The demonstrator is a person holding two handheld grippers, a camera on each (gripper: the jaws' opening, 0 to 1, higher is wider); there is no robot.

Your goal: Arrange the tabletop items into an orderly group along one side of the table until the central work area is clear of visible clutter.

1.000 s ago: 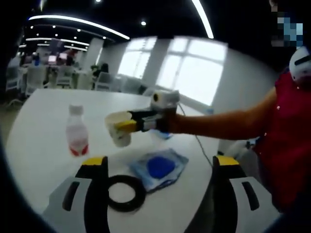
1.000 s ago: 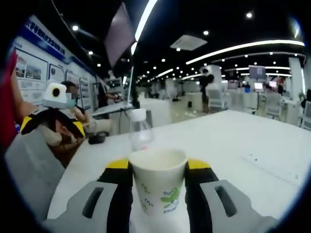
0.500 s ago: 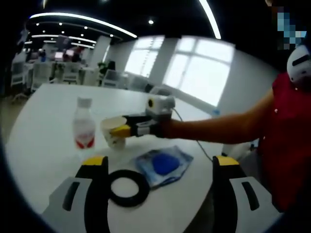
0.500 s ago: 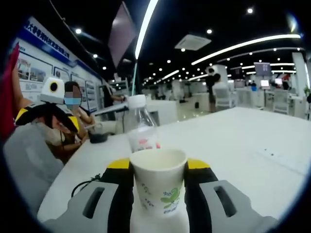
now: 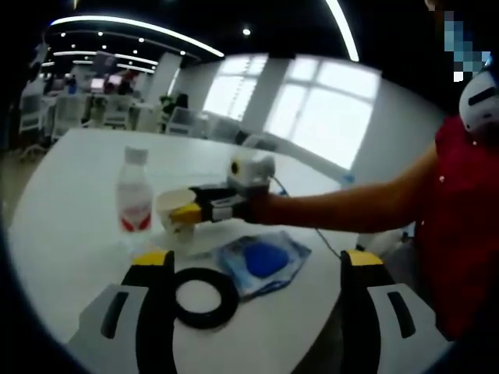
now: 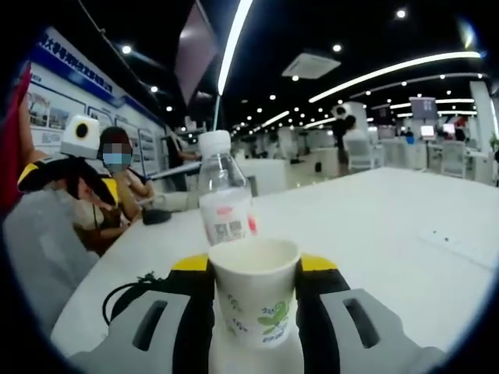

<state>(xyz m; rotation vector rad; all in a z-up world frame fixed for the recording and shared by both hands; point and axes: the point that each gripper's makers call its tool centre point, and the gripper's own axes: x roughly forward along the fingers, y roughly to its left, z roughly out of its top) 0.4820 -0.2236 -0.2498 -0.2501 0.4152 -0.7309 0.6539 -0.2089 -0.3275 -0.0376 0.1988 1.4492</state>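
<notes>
Two risks we flag first, nearest the jaws outward. Our right gripper [image 6: 253, 269] has its jaws clamped on the paper cup [image 6: 253, 288], and a paper wall can buckle or slip if the squeeze is uneven. Just beyond the cup's far rim stands the bottle [image 6: 224, 204], upright and close; if we push the cup further forward while lowering it, we judge it could knock the bottle over. From the left gripper view, the right gripper [image 5: 209, 210] holds the cup [image 5: 173, 209] low over the table [image 5: 70, 234], just beside the bottle [image 5: 134, 201]; whether the cup's base is touching the tabletop we cannot tell.

Our left gripper [image 5: 253, 261] has its jaws wide apart and holds nothing. Between them, nearest us, lies a black tape ring [image 5: 204, 296], and just past it a blue packet [image 5: 263, 261] in clear wrap. Both sit loose, so a careless sweep of that gripper could scatter them.

Cup: white paper, green cartoon print on the side, open top, looks empty, held upright. Bottle: clear plastic, white cap, white label with red marks; contents we cannot make out.

Past the bottle, the white tabletop [image 6: 390, 210] runs on bare toward a lit office hall.
</notes>
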